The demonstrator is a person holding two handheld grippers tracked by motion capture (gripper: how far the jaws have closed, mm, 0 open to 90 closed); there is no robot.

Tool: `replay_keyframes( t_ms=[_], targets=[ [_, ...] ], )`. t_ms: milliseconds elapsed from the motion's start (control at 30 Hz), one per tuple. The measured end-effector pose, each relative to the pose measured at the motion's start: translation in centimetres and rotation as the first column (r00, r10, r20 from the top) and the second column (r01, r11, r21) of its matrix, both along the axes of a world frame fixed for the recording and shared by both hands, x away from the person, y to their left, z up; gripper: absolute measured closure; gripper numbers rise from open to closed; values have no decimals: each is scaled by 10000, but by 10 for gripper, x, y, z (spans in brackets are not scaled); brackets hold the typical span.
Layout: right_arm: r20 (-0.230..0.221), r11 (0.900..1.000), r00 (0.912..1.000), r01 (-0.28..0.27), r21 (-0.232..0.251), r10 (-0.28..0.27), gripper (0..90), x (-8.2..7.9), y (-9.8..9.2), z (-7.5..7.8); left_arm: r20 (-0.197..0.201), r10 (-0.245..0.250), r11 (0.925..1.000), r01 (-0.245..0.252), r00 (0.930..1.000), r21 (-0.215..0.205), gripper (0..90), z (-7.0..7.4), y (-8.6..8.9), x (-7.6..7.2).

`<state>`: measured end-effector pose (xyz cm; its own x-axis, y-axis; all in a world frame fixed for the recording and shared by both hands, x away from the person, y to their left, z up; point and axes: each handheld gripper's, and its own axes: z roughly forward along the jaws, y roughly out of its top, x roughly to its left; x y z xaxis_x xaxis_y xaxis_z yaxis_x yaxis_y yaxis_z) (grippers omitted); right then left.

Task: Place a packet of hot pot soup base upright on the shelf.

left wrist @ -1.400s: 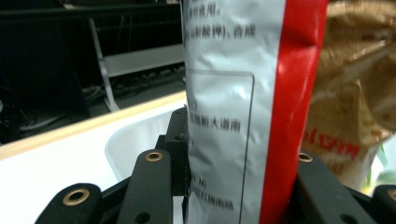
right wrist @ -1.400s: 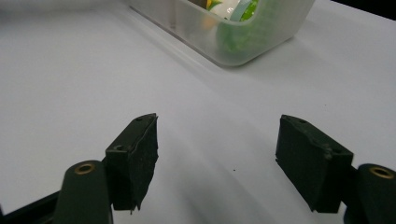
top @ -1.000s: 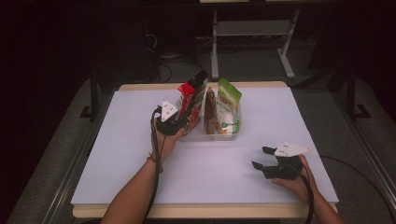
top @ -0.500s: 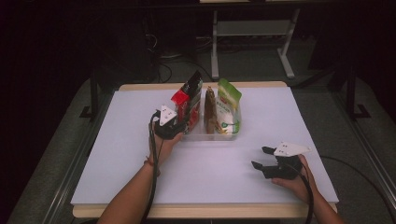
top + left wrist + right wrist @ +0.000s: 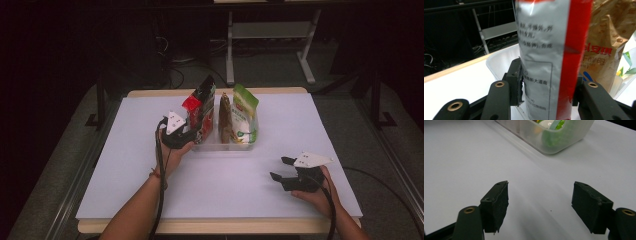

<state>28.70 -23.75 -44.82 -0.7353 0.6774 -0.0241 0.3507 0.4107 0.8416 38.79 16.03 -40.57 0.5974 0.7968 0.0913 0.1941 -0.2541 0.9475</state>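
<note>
The red-and-silver pouch [image 5: 549,62] stands upright at the left end of the clear bin [image 5: 220,146] on the bench [image 5: 125,175], beside the brown pouch [image 5: 225,117]. The left gripper [image 5: 192,131] brackets it, jaws just easing apart, pads barely clear. The right gripper [image 5: 281,168] rests on the bench, well apart, jaws wide and empty.

The red and silver snack bag [image 5: 201,107], raised and tilted over the clear bin [image 5: 220,146] a second ago, now stands upright in the bin's left end beside the brown bag [image 5: 225,117]. The left gripper [image 5: 186,134] sits lower and closer to the bin, its jaws have just been opening, and the bag is between them.
</note>
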Motion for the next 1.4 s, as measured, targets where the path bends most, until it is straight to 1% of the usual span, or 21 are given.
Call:
replay_keyframes(
  t_ms=[67, 133, 233, 267, 333, 400, 567, 767, 900, 933, 1000, 1100, 1167, 1400],
  targets=[
    [12, 10000, 10000, 14, -40, -14, 287, 0, 0, 0, 55, -19, 9998, 18, 10000, 181, 569, 2, 0, -1],
    [8, 10000, 10000, 31, -10, -31, 289, 0, 0, 0, 65, -85, 9996, 84, 9999, 253, 563, 3, 0, -2],
    [16, 10000, 10000, 44, -41, -44, 289, 0, 0, 0, 120, -161, 9996, 158, 9998, 252, 553, 6, 2, -3],
    [14, 10000, 10000, 47, -52, -47, 289, 0, 0, 0, 153, -191, 9993, 186, 9997, 322, 547, 7, 2, -3],
    [15, 10000, 10000, 49, -47, -49, 289, 0, 0, 1, 261, -209, 9993, 200, 9994, 323, 548, 10, 3, -5],
    [12, 10000, 10000, 40, -50, -40, 289, 0, 0, 1, 266, -258, 9989, 247, 9993, 401, 547, 13, 4, -6],
    [40, 10000, 10000, 44, -68, -44, 289, -1, 0, 1, 398, -378, 9987, 364, 9985, 357, 542, 20, 10, -11],
    [176, 9998, 9998, 99, -191, -95, 291, -2, 0, 4, 499, -653, 9951, 614, 9966, 778, 504, 28, 20, -21],
    [307, 9997, 9994, 157, -188, -151, 291, -3, -1, 7, 503, -765, 9914, 706, 9958, 1105, 484, 29, 29, -28],
    [361, 9997, 9992, 157, -177, -150, 291, -3, -2, 8, 516, -798, 9912, 738, 9955, 1101, 477, 29, 30, -30],
    [364, 9997, 9992, 173, -197, -165, 291, -4, -1, 9, 513, -791, 9896, 722, 9955, 1243, 460, 29, 33, -32],
    [409, 9995, 9990, 173, -268, -162, 291, -5, -1, 10, 507, -832, 9880, 757, 9952, 1344, 454, 28, 35, -35],
    [480, 9993, 9988, 154, -340, -137, 291, -6, 0, 10, 490, -920, 9872, 847, 9946, 1349, 451, 27, 37, -36],
    [619, 9984, 9980, 185, -539, -151, 289, -8, 2, 13, 498, -964, 9811, 864, 9941, 1732, 414, 26, 41, -40]
  ],
)
